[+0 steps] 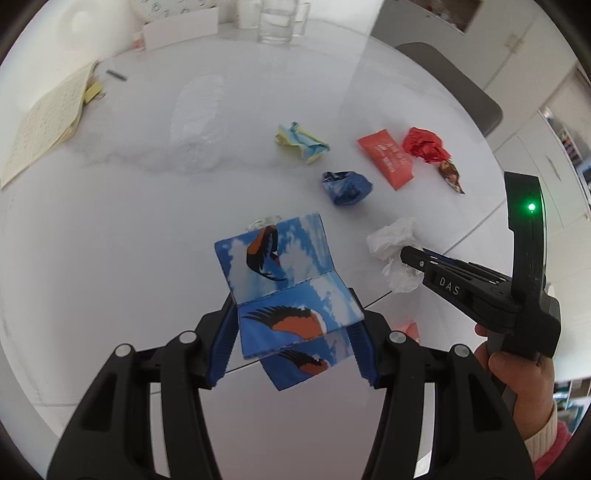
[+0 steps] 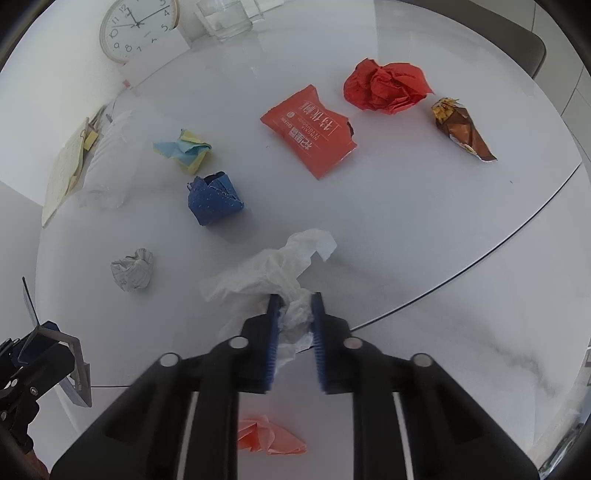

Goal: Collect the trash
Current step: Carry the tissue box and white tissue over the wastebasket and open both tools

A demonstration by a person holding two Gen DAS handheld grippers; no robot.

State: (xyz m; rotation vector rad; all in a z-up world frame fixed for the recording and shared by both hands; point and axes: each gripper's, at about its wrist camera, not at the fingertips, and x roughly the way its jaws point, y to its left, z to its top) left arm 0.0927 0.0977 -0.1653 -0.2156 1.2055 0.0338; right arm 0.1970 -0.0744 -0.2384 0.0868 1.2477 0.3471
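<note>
White tissue (image 2: 275, 275) is pinched between the blue pads of the right hand-held gripper (image 2: 295, 328), its loose end spread on the pale tabletop (image 2: 406, 229) ahead of the jaws. Across from it, the left hand-held gripper (image 1: 295, 343) stands about half open, clamped on a flattened blue carton (image 1: 291, 291) printed with a bird and clouds, which it holds clear above the surface. Other trash lies scattered on the tabletop: a crumpled blue paper (image 2: 216, 197), a yellow-and-blue wad (image 2: 186, 149), an orange-red packet (image 2: 310, 134), a red crumpled ball (image 2: 386, 86), a brown wrapper (image 2: 461, 127) and a small grey-white paper ball (image 2: 133, 269). A pink scrap (image 2: 269, 435) shows below the right jaws. At the far edge stand a wall clock (image 2: 138, 27) and a clear glass (image 2: 225, 18), with a notepad (image 2: 64, 173) off to the side
</note>
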